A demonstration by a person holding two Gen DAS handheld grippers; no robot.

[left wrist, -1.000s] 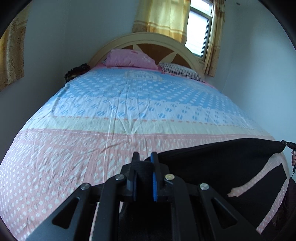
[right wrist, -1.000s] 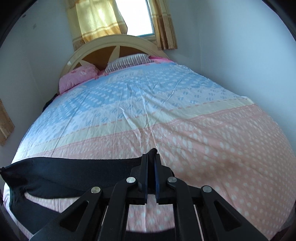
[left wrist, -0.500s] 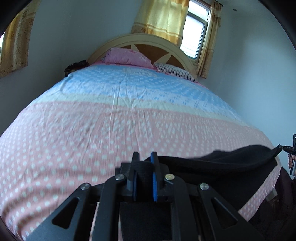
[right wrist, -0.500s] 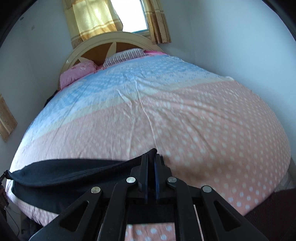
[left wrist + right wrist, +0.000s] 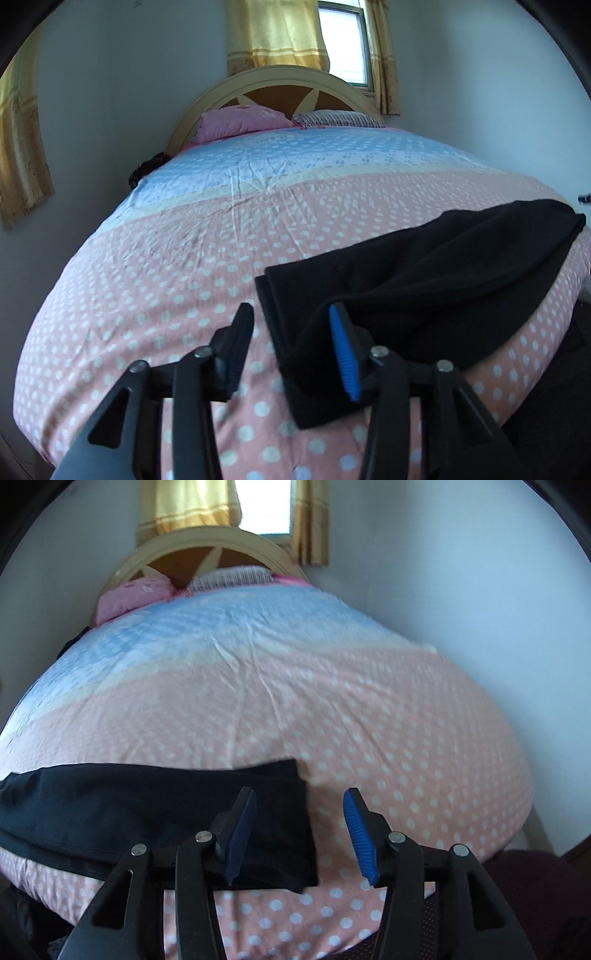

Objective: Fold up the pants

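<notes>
Black pants lie stretched across the near end of the bed, folded lengthwise. In the left wrist view my left gripper stands open over the pants' left end, whose corner lies between the fingers and partly over the blue-padded right finger. In the right wrist view the same pants run off to the left. My right gripper is open above their right end; the cloth's edge lies under its left finger, with dotted sheet under the right one.
The bed has a pink dotted sheet near me and blue bands farther back. Pillows lean against a curved headboard below a curtained window. Walls run close along both sides. A dark object sits by the bed's far left corner.
Both grippers were shut on the pants' ends and carried them back toward the bed's near edge. Now both have opened and the pants lie released on the sheet.
</notes>
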